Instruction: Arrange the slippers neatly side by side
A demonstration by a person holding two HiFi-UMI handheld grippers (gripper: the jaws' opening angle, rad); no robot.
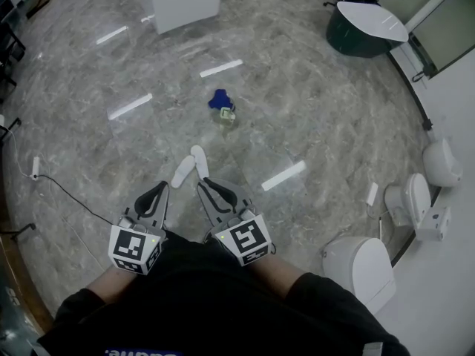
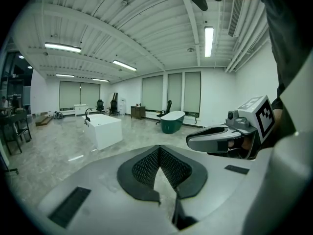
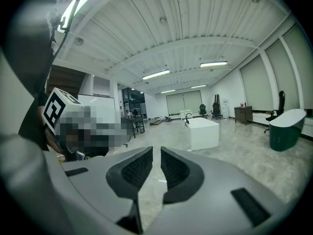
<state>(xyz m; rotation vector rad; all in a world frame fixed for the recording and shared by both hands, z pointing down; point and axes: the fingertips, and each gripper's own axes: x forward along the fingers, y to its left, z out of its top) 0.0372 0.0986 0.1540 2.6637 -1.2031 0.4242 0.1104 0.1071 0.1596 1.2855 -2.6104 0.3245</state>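
Slippers (image 1: 183, 170) together in slight V (squaring seems left); my left claw (image 1: 159, 187) closed, empty; right claw (image 1: 208, 185) barely parted, empty.

The slippers (image 1: 191, 166) at the middle of the head view are too small to tell toe from heel, and the near end of the right-hand one seems to run under the fingers of the right gripper (image 1: 204, 185), though contact cannot be judged. Above them a blue thing (image 1: 219, 99) with a pale object (image 1: 227, 115) at its lower edge is too small to name, and the white block (image 1: 183, 0) is cut by the top edge. At the left of the right gripper view, most of the left gripper (image 3: 122, 129) is blurred over.
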